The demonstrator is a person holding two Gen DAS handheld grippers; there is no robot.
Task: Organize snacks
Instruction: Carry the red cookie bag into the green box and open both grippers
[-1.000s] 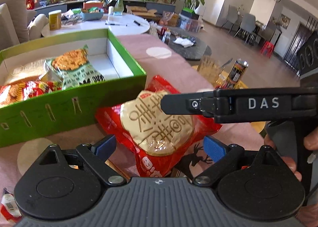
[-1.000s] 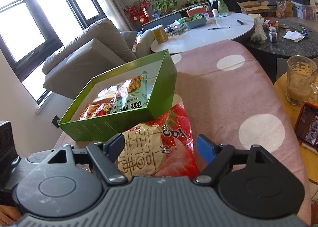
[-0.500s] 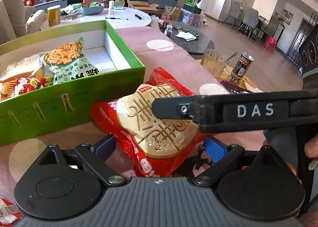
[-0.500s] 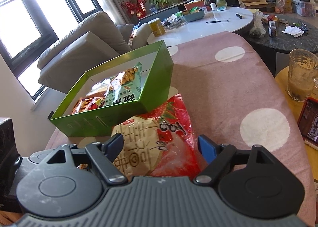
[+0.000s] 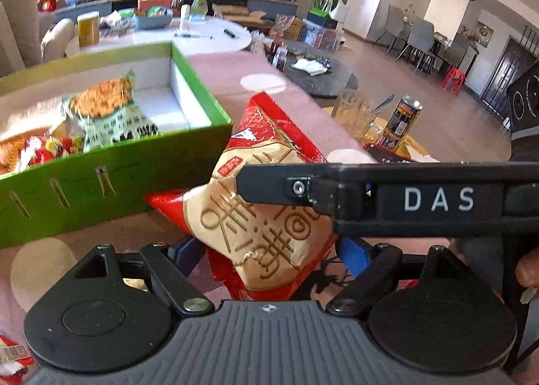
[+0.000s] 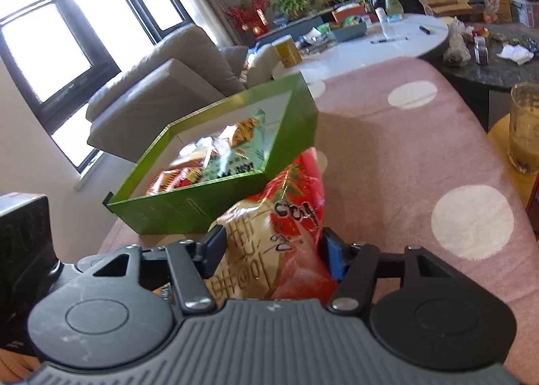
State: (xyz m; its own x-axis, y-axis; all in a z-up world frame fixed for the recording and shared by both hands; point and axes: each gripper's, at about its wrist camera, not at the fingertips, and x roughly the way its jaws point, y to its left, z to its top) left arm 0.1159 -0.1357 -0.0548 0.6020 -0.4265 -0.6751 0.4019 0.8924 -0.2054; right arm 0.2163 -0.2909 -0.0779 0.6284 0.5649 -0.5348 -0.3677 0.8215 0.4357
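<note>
**A:** Where does the red snack bag [image 5: 269, 216] sit right now?

**B:** On the pink spotted tablecloth [image 6: 421, 149], pressed up against the near right corner of the green box [image 5: 111, 179]. Both claws are on it. The right gripper [image 6: 269, 250] has just been closing, and its pads now pinch the near end of the bag, which bulges between them. The left gripper [image 5: 269, 250] has also been closing; its blue pads [image 5: 350, 255] sit against the bag's lower edges, so I read that as a grasp too, though a lighter one.

**A:** So the step is lifting it into the box?

**B:** That is my reading. The box already holds a green packet [image 5: 107, 115] and some red ones at its left end, while the right end by the corner is bare white floor.

**A:** How should it go?

**B:** Squeeze only enough to hold, since the bag is puffed with air and the cracker inside probably breaks easily. Raise both hands together so the bag stays flat, clear the green wall fully before moving across, and set it down in the bare right end. Watch the wall: a dragged edge could shove the light box along the cloth.
</note>
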